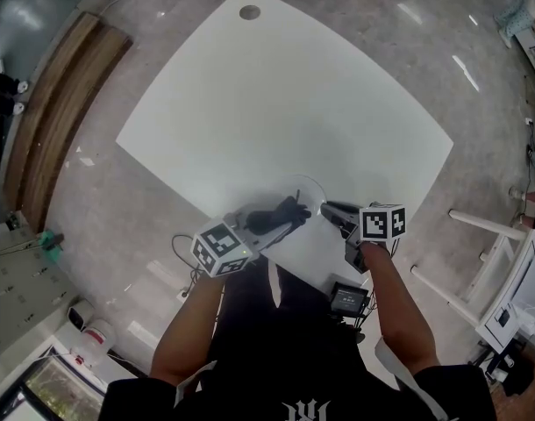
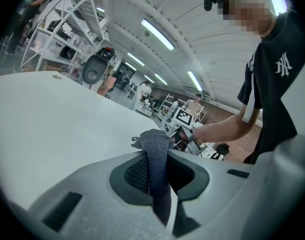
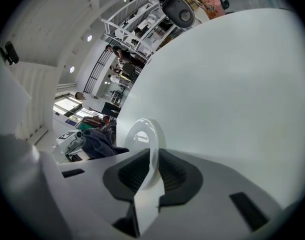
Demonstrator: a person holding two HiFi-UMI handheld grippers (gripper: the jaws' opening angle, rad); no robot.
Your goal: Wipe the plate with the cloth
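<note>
Tabletop edge: near rim of the white tabletop point(image 1: 285, 112), with all the handling bunched right over it
Open room: broad bare surface ahead and to either side, broken only by a small round hole point(image 1: 249, 11) at the far corner
Left claw point(image 1: 276, 220): clenched on the cloth point(image 1: 283, 210), jaws pointing right toward the plate point(image 1: 301, 191); in the left gripper view, a dark grey knit fold of cloth point(image 2: 156, 149) pinched between the pads point(image 2: 137, 174) and bulging out past the tips
Cloth position: bunched, lifted off the tabletop, right up against the plate's left side; from the right gripper view a dark heap point(image 3: 98, 144) just beside the rim
Plate position: pale and glossy, up on edge at the near rim of the tabletop; no telling whether its lower edge touches the surface
Right claw point(image 1: 331, 209): clamped on the plate's rim, jaws pointing left; in the right gripper view, pads point(image 3: 175, 171) closed on the thin edge, round dish point(image 3: 142, 134) standing up beyond them
In the way: each claw facing the other, plate and cloth filling the gap between
Far left: curved wooden strip point(image 1: 61, 103) on the floor, well apart from the tabletop
Below the rim: small black device point(image 1: 347, 298) beside the right forearm
Far right: white rack point(image 1: 500, 274) near the tabletop's right corner
</note>
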